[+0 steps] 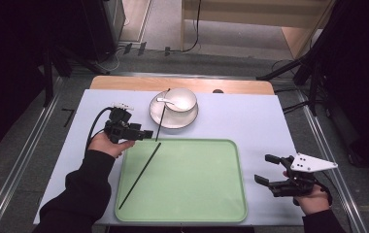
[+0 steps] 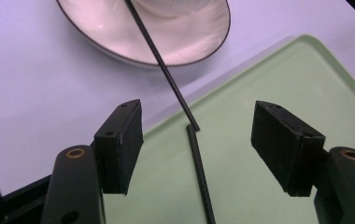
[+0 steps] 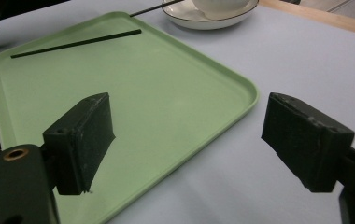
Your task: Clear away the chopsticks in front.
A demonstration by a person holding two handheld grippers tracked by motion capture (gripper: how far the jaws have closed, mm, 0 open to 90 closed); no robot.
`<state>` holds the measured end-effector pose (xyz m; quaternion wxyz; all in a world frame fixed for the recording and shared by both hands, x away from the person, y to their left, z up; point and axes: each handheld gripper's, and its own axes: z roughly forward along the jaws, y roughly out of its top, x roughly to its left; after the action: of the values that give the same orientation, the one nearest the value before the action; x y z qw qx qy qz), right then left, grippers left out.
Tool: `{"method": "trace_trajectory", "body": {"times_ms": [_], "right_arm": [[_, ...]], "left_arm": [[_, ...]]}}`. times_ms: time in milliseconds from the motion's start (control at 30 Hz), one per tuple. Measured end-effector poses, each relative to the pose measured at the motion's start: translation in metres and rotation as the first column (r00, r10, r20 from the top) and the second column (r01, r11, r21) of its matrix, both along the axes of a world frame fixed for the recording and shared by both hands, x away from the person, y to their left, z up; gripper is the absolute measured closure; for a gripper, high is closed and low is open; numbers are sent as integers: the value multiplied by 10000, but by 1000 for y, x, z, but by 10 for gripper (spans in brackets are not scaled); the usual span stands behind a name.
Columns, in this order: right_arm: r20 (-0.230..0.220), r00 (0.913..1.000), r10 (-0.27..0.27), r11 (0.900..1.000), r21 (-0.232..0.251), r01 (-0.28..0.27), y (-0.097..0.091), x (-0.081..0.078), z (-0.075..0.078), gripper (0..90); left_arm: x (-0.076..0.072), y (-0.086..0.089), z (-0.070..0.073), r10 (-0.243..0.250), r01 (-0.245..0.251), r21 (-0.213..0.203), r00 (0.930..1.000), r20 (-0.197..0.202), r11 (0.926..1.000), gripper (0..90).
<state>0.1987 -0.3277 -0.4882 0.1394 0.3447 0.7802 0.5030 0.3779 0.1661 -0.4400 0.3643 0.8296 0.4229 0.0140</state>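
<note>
A black chopstick (image 1: 140, 175) lies slantwise in the left part of a pale green tray (image 1: 192, 179). A second chopstick (image 1: 162, 116) leans from the white plate (image 1: 173, 125) down to the tray's far rim. A white bowl (image 1: 182, 99) with a white spoon (image 1: 165, 101) stands on the plate. My left gripper (image 1: 146, 134) is open just above the tray's far left corner. In the left gripper view both chopsticks (image 2: 201, 177) (image 2: 166, 70) run between its jaws (image 2: 196, 116), untouched. My right gripper (image 1: 262, 168) is open and empty beside the tray's right edge (image 3: 157, 79).
A pale blue sheet (image 1: 255, 121) covers the table, with a strip of bare wood (image 1: 173, 83) along the far edge. Dark stands and cables are on the floor beyond the table. The tray's right half holds nothing.
</note>
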Motion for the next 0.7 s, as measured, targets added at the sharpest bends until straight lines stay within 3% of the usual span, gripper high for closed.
{"method": "trace_trajectory", "body": {"times_ms": [133,400,567,700], "right_arm": [[15,10000,-1,10000,-54,1,0,0,0,172],[47,10000,9,10000,-73,-8,-1,0,0,171],[46,10000,10,10000,-50,-10,-1,0,1,172],[76,10000,24,10000,-65,-23,0,0,1,172]], "left_arm": [[15,-7,4,20,-19,-142,10000,30,9999,348],[41,-23,1,224,-225,125,9997,97,9997,354],[51,-32,-4,271,-280,393,9994,232,9988,356],[62,-36,-13,349,-354,494,9993,109,9982,373]]}}
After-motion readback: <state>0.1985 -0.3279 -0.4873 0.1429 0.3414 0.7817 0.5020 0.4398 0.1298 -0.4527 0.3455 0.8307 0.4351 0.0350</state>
